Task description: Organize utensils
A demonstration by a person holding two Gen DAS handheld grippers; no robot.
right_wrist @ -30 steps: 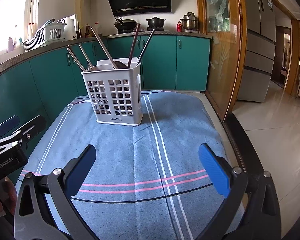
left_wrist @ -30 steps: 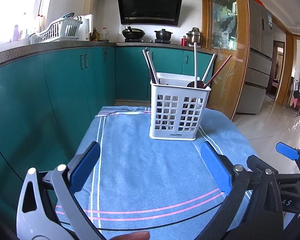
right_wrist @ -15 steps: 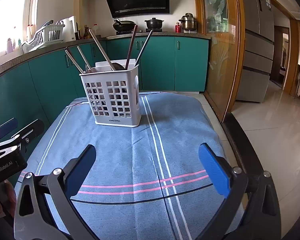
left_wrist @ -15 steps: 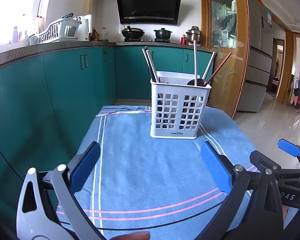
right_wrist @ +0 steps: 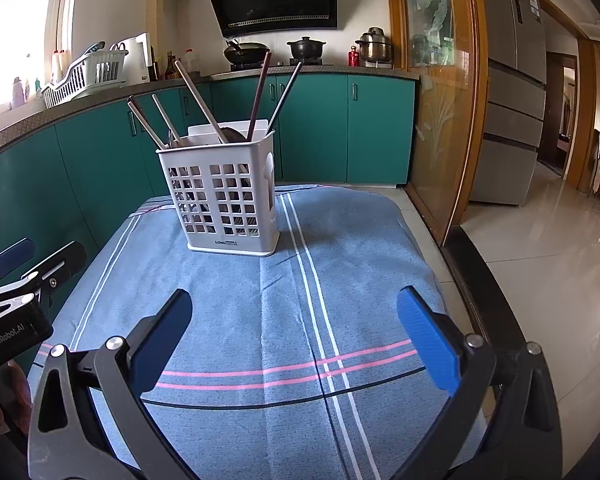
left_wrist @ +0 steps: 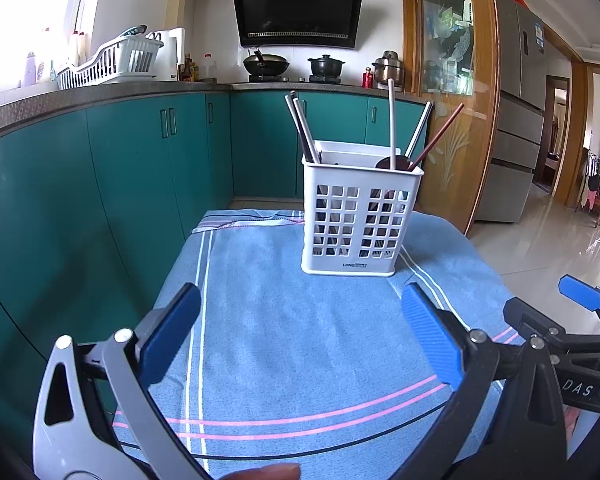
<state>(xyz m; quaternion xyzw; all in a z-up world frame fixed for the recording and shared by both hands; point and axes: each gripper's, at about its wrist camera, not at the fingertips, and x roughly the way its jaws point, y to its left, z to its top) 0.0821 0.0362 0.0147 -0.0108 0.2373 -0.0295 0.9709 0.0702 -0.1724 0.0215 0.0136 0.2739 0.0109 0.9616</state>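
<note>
Farther now, caddy (left_wrist: 360,216) walls hide utensil ends.

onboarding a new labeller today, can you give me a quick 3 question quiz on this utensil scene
1. True or false: the left gripper is shut on a chopstick.
2. Multiple choice: where do the utensils stand? A) flat on the blue cloth B) in the white utensil basket C) in the dish rack on the counter
3. Fill in: the basket stands on a ____ cloth with white and pink stripes.

Key
1. False: both the left gripper and the right gripper are open and hold nothing.
2. B
3. blue
</note>
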